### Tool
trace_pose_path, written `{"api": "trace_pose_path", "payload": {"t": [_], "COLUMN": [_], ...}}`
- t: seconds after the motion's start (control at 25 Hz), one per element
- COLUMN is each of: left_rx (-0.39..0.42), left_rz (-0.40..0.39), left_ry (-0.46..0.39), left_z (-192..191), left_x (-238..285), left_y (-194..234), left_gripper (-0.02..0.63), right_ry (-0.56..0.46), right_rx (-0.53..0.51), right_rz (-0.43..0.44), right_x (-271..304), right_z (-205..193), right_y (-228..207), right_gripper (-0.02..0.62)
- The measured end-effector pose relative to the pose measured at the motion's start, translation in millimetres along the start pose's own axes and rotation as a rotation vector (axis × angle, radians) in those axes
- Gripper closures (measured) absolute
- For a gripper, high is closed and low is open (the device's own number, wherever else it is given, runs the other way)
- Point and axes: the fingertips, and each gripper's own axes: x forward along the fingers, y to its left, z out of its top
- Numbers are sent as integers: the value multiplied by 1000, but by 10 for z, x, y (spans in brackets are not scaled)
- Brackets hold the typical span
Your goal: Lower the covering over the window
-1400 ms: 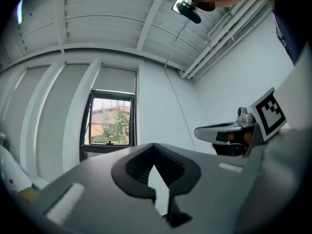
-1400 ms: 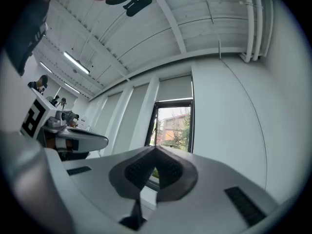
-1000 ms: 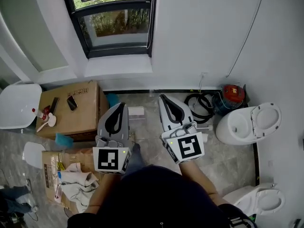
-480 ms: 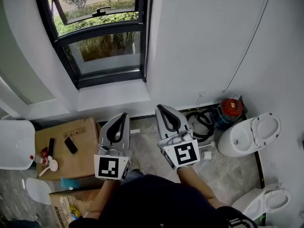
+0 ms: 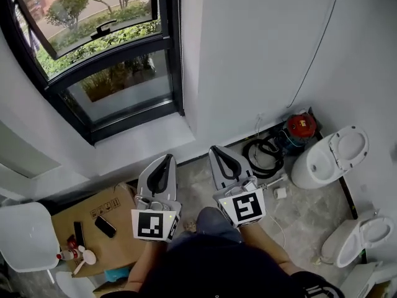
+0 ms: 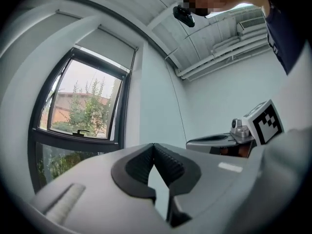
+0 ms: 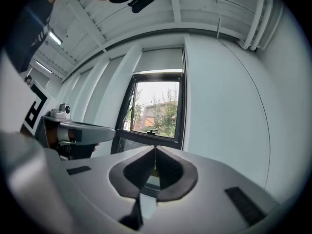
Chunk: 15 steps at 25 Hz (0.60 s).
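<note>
Approach step, the blind not yet touched. The left hand-held gripper (image 5: 166,161) and the right hand-held gripper (image 5: 220,154) have jaws together and empty, near the window (image 5: 105,61) but short of it. The blind (image 7: 163,60) sits rolled up at the window's top. Next, probably, one gripper must rise, open and clamp the blind's bottom edge.
</note>
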Motion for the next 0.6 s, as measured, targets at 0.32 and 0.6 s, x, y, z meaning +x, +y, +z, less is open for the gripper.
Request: {"api": "trace_pose_path", "payload": {"t": [0.32, 0.6], "left_rx": [-35, -22], "left_rz": [2, 3], "left_ry": [27, -9], "left_z": [-185, -237], "left_x": [332, 920], "left_y": [419, 1018], "left_gripper": [600, 600], "right_ry": [-18, -65], "right_rx": [-3, -64], "right_rz": [46, 71], "right_x": [711, 1625], "right_z": [-67, -69], "right_y": [-23, -101], "right_gripper": [583, 583]}}
